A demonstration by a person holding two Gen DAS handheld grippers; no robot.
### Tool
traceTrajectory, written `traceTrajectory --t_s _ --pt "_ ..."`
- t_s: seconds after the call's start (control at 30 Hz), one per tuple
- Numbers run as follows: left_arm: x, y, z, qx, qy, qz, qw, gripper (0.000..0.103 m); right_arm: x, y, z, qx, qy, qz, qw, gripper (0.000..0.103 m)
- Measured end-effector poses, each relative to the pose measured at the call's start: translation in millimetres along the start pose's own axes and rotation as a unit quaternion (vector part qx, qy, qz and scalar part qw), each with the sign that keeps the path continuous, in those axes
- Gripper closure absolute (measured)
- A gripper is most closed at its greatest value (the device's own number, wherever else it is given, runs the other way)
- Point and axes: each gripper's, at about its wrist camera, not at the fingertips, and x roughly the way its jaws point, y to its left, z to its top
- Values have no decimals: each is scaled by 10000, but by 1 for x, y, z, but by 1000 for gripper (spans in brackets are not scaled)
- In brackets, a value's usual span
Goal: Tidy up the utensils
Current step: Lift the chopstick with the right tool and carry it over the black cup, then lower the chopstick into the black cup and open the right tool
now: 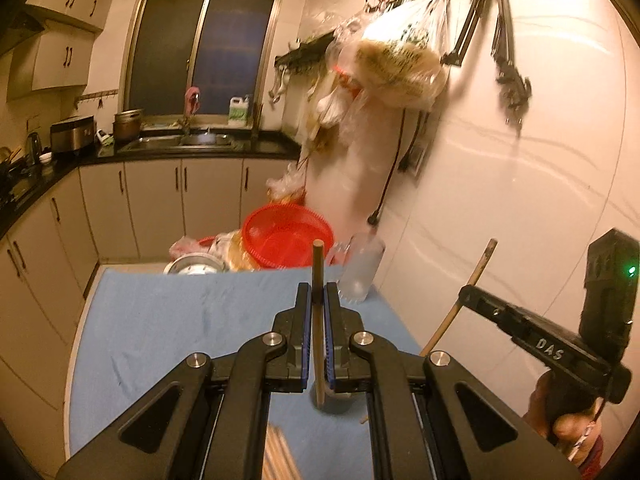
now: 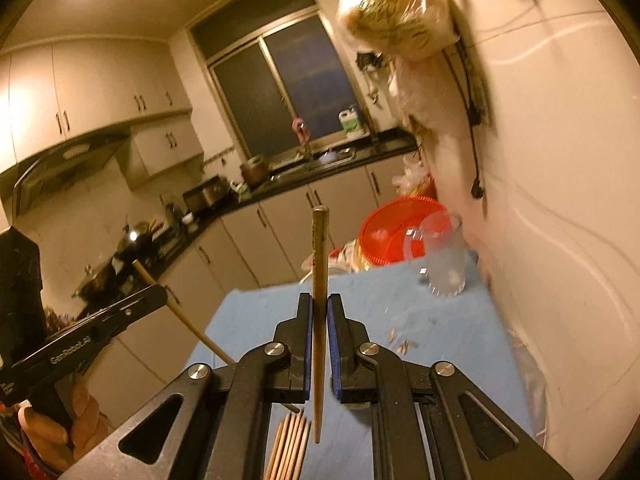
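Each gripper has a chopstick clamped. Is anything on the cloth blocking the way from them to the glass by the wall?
Nothing visible does. The blue cloth between the right gripper and the glass holds only small scraps; the left gripper also has open cloth ahead.

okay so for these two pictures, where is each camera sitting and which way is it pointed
Left wrist view: sits on the left gripper, looking along its fingers over the blue cloth toward the window; the right gripper and hand show at right.
Right wrist view: sits on the right gripper, tilted, facing the same window; the left gripper and hand show at left.
Shared: a chopstick in each gripper, the glass cup, the red basket.
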Motion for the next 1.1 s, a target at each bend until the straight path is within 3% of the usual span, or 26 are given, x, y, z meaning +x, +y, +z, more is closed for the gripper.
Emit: traceTrajectory --t_s 0.13,0.27,0.5,0.87,0.97,1.03,1.1 --pt "18 -14 18 37 -48 -126 9999 97 11 -10 20 71 -66 -119 9999 95" --pt "49 -21 17 17 170 -231 9996 97 36 -27 26 162 84 -228 9996 95" --pt "105 -9 -14 -214 750 -259 9966 97 89 -51 1 310 702 -286 9966 95" --pt "133 5 -41 -338 1134 -123 9929 97 124 -68 -35 267 1270 -355 9909 93" --pt "131 5 -41 -377 1134 -78 9928 87 117 -67 -32 219 1221 -329 9917 89" --pt "127 4 -39 -387 1082 -45 9934 67 111 -66 -29 219 1169 -328 9924 82" --pt "121 1 -37 -342 985 -12 9945 66 100 -64 -26 213 1049 -318 9937 73"
